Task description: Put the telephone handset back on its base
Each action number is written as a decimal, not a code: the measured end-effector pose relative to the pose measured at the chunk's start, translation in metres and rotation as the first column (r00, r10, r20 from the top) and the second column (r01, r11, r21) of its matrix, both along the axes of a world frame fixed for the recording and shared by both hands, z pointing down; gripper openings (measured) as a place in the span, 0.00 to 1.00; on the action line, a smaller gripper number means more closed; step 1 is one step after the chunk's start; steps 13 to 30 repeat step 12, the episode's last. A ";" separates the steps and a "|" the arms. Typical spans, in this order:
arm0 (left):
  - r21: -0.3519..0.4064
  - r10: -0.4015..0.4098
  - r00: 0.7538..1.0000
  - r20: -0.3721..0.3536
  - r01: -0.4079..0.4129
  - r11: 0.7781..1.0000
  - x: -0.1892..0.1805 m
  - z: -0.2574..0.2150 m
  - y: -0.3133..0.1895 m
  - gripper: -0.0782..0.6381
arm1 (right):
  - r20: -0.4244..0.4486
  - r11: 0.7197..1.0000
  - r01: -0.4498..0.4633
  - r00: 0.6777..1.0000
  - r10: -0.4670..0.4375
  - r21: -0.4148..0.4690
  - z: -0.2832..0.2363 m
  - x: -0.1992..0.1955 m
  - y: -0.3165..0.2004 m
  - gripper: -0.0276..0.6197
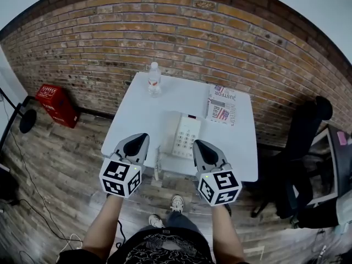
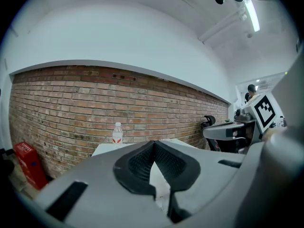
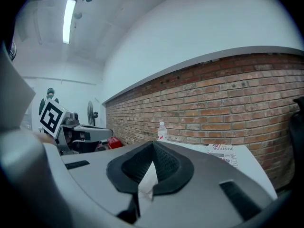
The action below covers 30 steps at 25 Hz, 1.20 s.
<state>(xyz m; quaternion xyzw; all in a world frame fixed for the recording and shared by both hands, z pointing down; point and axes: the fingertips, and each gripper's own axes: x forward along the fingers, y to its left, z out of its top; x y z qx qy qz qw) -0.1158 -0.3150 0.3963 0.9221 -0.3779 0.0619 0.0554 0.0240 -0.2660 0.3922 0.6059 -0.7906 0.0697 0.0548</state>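
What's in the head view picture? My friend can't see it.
A white push-button telephone base sits on a white table, its white handset lying beside it. The grey left gripper and right gripper hover near, both shut.

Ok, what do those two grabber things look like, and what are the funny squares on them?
The left gripper and right gripper are grey pointed shells with black ribbed pads inside. At the back of each sits a white cube printed with black square markers. The person wears a dark patterned top.
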 end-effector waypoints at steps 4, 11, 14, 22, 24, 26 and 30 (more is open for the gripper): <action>0.003 0.012 1.000 0.007 -0.012 1.000 0.005 -0.001 0.002 0.12 | -0.006 1.000 -0.006 1.000 0.006 0.003 -0.001 0.003 0.002 0.04; -0.004 0.019 1.000 0.011 -0.019 1.000 0.008 0.001 0.003 0.12 | -0.011 1.000 -0.010 1.000 0.010 0.006 -0.002 0.005 0.003 0.04; -0.005 0.021 1.000 0.012 -0.021 1.000 0.009 0.001 0.003 0.12 | -0.013 1.000 -0.011 1.000 0.011 0.006 -0.003 0.006 0.003 0.04; -0.005 0.021 1.000 0.012 -0.021 1.000 0.009 0.001 0.003 0.12 | -0.013 1.000 -0.011 1.000 0.011 0.006 -0.003 0.006 0.003 0.04; -0.005 0.021 1.000 0.012 -0.021 1.000 0.009 0.001 0.003 0.12 | -0.013 1.000 -0.011 1.000 0.011 0.006 -0.003 0.006 0.003 0.04; -0.005 0.021 1.000 0.012 -0.021 1.000 0.009 0.001 0.003 0.12 | -0.013 1.000 -0.011 1.000 0.011 0.006 -0.003 0.006 0.003 0.04; -0.005 0.021 1.000 0.012 -0.021 1.000 0.009 0.001 0.003 0.12 | -0.013 1.000 -0.011 1.000 0.011 0.006 -0.003 0.006 0.003 0.04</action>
